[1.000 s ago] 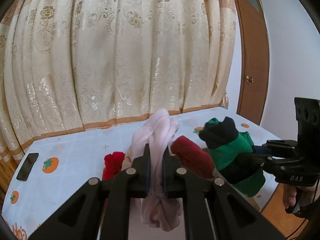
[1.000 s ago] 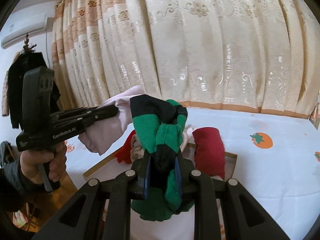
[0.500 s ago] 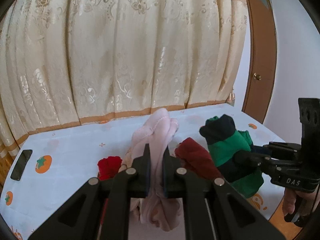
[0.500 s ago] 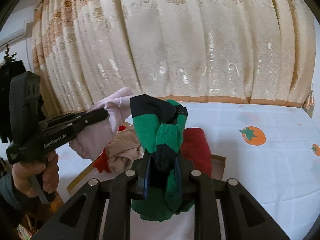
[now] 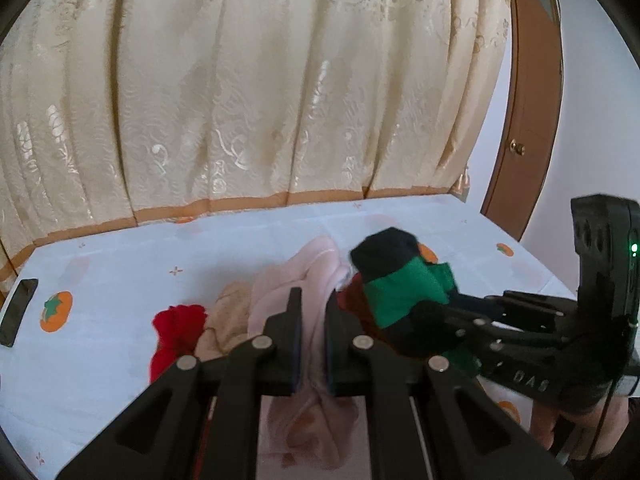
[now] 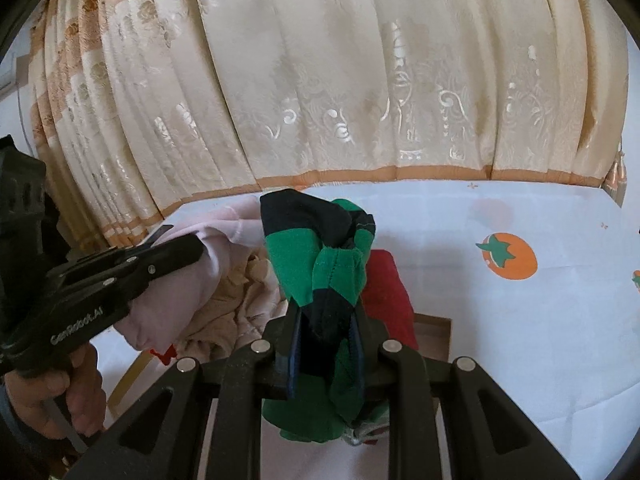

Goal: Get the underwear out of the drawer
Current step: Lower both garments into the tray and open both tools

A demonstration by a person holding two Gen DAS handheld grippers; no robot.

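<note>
both hands carried forward over the bed (image 5: 120, 264). left gripper (image 5: 310, 320) still clamped on pink underwear (image 5: 276, 296), right gripper (image 6: 326, 344) on green-striped pair (image 6: 320, 264). both clear of drawer (image 6: 436, 332); set-down next.

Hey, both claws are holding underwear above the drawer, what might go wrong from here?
1. The left claw pinches only a fold of the pink underwear; the bunch hanging below could slip free.
2. The green and black underwear hangs close to the red garment and might drag it.
3. The two claws are near enough to bump.
</note>
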